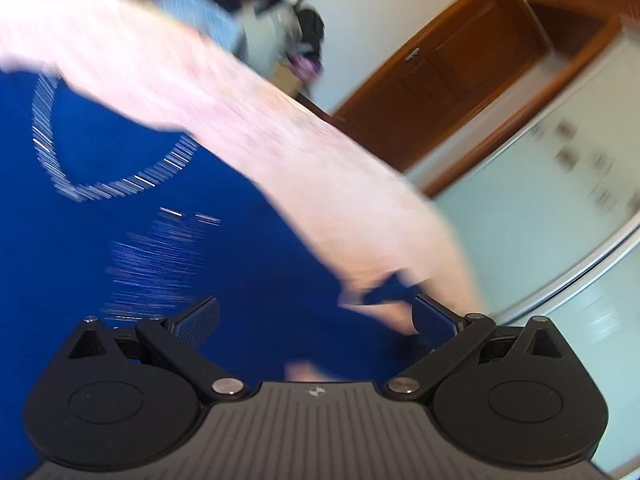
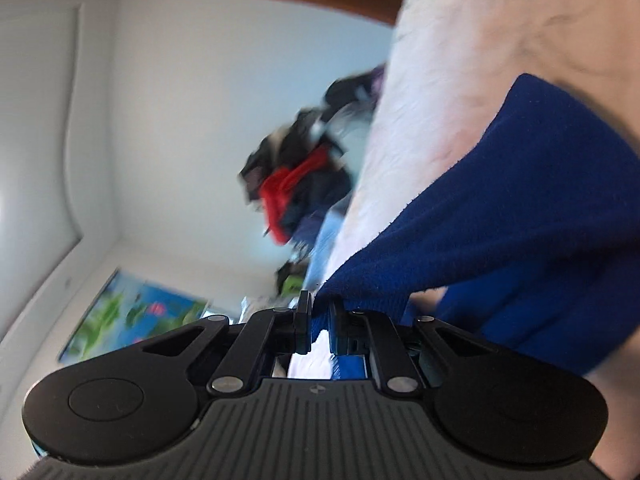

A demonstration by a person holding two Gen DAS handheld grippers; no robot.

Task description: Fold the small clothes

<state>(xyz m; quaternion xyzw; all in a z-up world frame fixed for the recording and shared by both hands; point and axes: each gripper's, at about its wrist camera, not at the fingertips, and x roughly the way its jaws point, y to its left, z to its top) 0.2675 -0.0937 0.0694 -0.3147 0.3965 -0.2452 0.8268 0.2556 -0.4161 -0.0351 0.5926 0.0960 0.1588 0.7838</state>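
A blue garment (image 1: 168, 240) with a sparkly heart print lies on a pale pink sheet (image 1: 280, 128); the view is motion-blurred. My left gripper (image 1: 316, 320) is open just above the blue cloth, with nothing between its fingers. In the right wrist view my right gripper (image 2: 320, 320) is shut on an edge of the blue garment (image 2: 500, 220), which stretches up and to the right from the jaws over the pink sheet (image 2: 460, 60).
A pile of dark and red clothes (image 2: 296, 184) sits at the far side of the sheet, also seen in the left wrist view (image 1: 276, 8). A brown wooden door (image 1: 448, 80) and white walls stand behind. A colourful floral item (image 2: 132, 316) lies low at the left.
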